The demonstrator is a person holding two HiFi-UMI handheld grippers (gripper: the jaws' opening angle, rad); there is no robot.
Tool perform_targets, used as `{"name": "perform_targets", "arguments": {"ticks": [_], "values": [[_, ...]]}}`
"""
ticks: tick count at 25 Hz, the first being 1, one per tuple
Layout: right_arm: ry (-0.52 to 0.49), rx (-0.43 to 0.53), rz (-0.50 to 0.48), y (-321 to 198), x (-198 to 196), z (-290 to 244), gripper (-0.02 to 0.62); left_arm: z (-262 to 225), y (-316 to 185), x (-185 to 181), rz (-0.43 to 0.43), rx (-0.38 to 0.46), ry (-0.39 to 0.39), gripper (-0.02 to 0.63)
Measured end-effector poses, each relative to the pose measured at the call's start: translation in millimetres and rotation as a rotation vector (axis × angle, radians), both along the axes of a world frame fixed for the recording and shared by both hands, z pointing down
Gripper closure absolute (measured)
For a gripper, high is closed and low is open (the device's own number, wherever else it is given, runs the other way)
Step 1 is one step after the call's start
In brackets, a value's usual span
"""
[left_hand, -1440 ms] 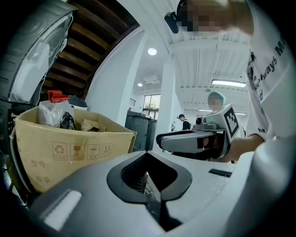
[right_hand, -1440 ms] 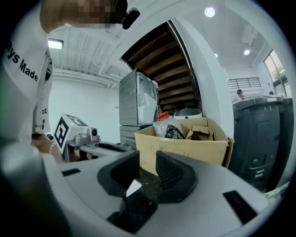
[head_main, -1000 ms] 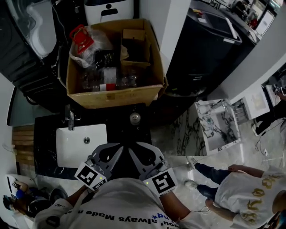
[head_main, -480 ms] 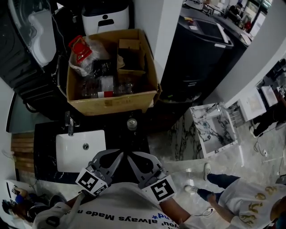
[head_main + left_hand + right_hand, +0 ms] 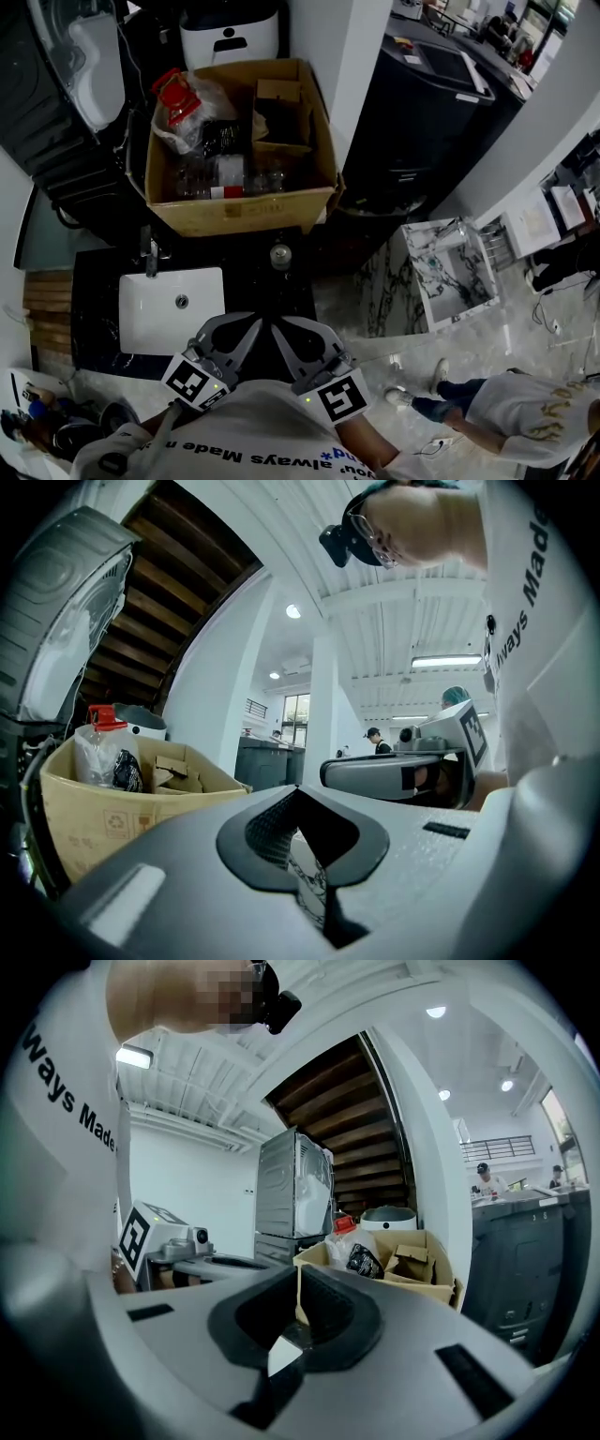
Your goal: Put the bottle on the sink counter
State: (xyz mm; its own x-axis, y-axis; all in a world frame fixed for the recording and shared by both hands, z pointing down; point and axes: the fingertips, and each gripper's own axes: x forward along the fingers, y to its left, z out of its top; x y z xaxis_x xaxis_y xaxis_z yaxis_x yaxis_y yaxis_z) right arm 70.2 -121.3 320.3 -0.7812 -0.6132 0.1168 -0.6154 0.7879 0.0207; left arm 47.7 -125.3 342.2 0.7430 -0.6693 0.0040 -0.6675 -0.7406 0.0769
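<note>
**Bottle ahead, upright**

My left gripper [image 5: 248, 323] and right gripper [image 5: 281, 323] sit side by side, both closed, empty. Straight ahead, nearer the right one, what I take for the bottle [image 5: 280, 255] stands upright on the black counter [image 5: 94, 281], beside the sink [image 5: 141, 309].

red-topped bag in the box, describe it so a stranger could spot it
Beyond the white sink stands an open cardboard box. In its far left corner sits a crumpled clear plastic bag; its bright red top sets it apart from the brown cardboard scraps and clear bottles beside it.
</note>
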Motion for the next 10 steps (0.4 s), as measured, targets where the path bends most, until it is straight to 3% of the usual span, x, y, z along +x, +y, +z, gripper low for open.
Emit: {"name": "perform_targets", "arguments": {"ticks": [10], "values": [[-0.003,-0.008,-0.003,2.3,-4.4,0.3,0.580,1.7,2.0,-5.7,-0.010,0.007,0.003,0.604]]}}
